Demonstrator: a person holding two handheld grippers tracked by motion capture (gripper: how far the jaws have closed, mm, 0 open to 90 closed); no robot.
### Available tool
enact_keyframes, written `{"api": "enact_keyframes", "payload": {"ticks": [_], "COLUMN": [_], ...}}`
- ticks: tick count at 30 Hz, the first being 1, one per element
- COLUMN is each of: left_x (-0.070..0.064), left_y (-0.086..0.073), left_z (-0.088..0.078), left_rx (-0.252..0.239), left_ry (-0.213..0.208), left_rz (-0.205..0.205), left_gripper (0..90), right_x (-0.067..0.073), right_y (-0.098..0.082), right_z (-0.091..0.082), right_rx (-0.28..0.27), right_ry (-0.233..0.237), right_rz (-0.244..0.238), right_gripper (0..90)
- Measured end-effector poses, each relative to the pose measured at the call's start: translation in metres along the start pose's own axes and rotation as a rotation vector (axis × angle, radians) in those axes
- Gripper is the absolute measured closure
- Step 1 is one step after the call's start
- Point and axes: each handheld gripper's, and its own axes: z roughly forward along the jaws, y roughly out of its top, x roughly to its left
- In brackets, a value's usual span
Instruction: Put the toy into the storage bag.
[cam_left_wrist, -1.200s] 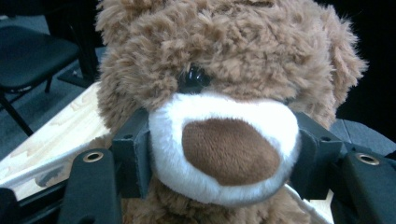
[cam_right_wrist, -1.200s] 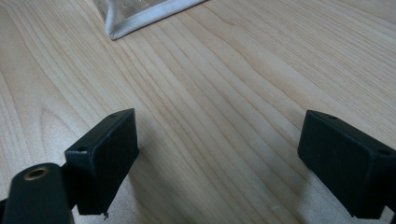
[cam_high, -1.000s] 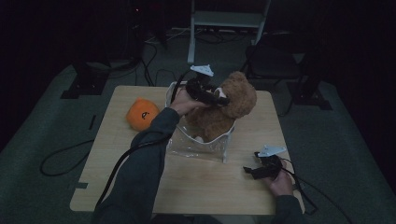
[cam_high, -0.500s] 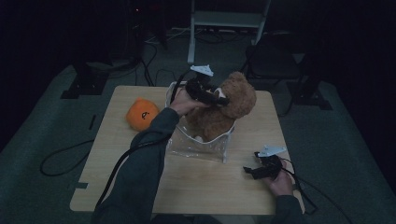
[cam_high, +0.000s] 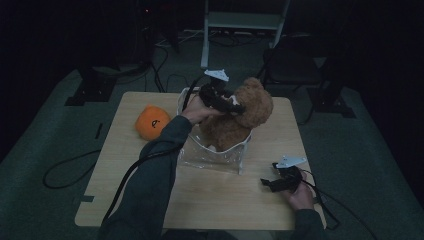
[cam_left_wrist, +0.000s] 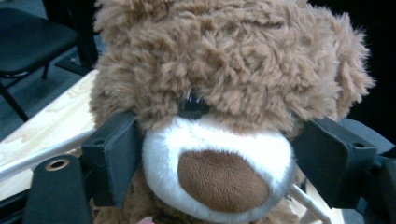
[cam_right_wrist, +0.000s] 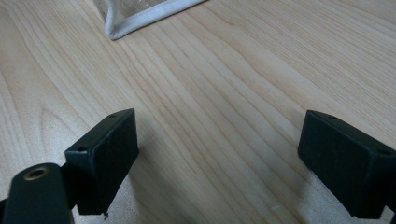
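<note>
Wooden table (cam_high: 215, 200): teddy bear (cam_left_wrist: 224, 107) and orange plush (cam_high: 152, 121) bear no readable writing.

No readable text, label, brand or number anywhere. Only sign: a dark curved mark on the front of the orange plush toy (cam_high: 152, 121) on the table (cam_high: 215, 200), high view; too small and dim to read as a letter or a face.
</note>
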Motion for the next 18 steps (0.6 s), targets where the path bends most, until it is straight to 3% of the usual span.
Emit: {"api": "enact_keyframes", "payload": {"ticks": [10,18], "left_x": [-0.0018,-0.0017], "left_y": [-0.0002,0.0005], "left_z": [0.0009,-0.0012], "left_rx": [-0.014,-0.064], "left_ry": [0.026,-0.003], "left_rz": [0.027,0.017], "left_gripper": [15.2,15.1], "right_x": [0.0000,0.0000], "right_y": [0.0000,0.0000], "right_z": [0.0000,0.0000], "right_rx": [0.000,0.000], "right_ry": [0.000,0.000], "right_rz": [0.000,0.000], "right_gripper": [11.5,11.5]}}
